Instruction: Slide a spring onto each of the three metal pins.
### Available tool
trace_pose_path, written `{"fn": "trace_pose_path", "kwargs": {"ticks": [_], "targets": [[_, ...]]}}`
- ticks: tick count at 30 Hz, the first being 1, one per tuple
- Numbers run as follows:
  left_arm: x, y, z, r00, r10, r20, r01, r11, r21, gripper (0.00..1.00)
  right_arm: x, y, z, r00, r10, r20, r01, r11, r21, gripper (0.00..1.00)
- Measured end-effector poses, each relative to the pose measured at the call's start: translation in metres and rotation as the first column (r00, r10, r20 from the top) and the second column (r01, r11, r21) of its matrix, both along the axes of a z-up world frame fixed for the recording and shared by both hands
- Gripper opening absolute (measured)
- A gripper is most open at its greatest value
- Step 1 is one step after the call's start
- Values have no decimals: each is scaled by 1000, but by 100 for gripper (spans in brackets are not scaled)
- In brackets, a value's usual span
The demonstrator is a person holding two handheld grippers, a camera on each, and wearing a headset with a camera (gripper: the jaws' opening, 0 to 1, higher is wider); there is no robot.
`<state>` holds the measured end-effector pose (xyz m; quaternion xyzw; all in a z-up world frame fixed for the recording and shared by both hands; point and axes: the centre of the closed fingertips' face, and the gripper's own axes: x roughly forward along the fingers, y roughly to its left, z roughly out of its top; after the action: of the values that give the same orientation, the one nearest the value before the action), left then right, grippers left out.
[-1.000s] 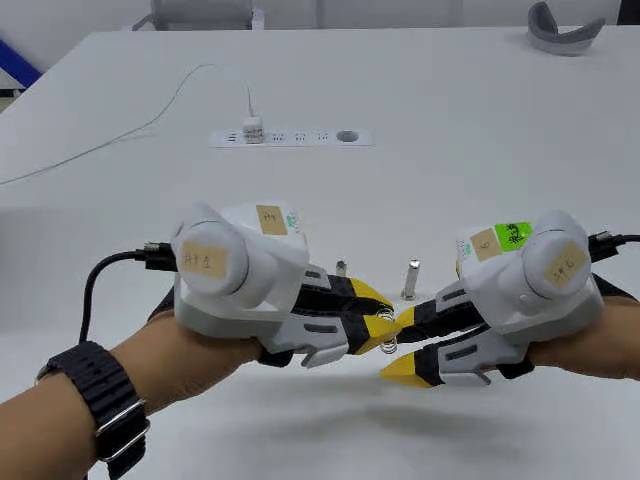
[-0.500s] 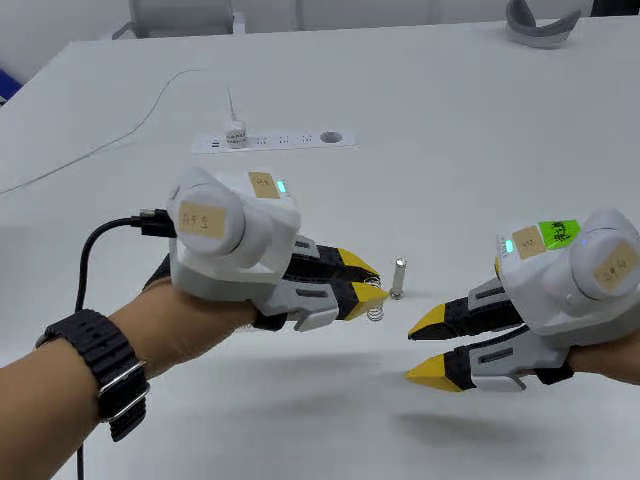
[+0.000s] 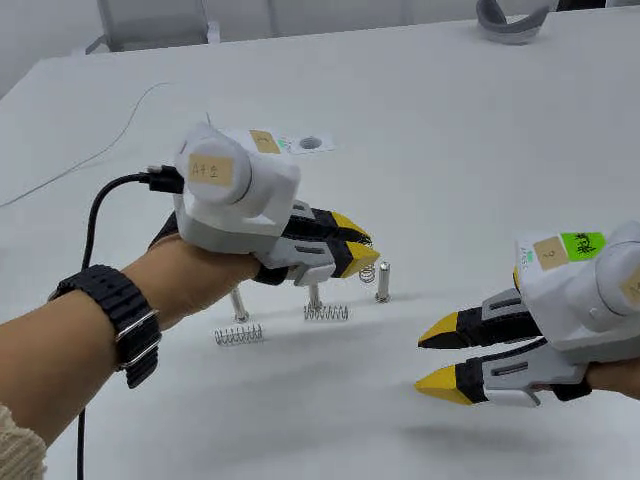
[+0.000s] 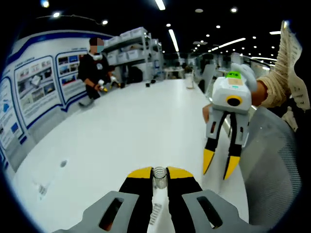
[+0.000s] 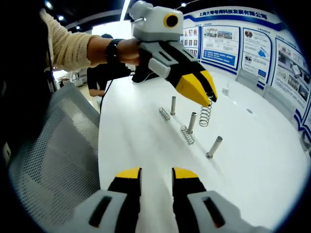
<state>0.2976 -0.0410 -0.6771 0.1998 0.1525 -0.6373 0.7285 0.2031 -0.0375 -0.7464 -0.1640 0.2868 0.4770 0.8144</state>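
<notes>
- Spring hangs above the table, pinched in our left gripper, just beside the middle pin on the side toward our right gripper.
- We see a second spring lying flat at the middle pin's foot, and a third spring flat further out on its other side.
- Our right gripper hovers well clear of the middle pin, jaws parted, holding nothing.

A lab-like hall: wall posters, storage shelves, long white table.
</notes>
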Motion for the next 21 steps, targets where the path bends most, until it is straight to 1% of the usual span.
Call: {"fn": "trace_pose_path", "kwargs": {"ticks": [7, 13, 21], "targets": [[7, -9, -3, 1000, -9, -6, 9, 1000, 15, 9, -1, -8, 0, 999, -37, 5, 37, 999, 12, 27], [11, -16, -5, 1000, -15, -8, 15, 1000, 24, 9, 0, -18, 3, 997, -80, 22, 79, 997, 26, 32], [15, -22, -6, 1000, -18, -8, 18, 999, 32, 9, 3, -33, 6, 988, -144, 54, 141, 988, 54, 47]]}}
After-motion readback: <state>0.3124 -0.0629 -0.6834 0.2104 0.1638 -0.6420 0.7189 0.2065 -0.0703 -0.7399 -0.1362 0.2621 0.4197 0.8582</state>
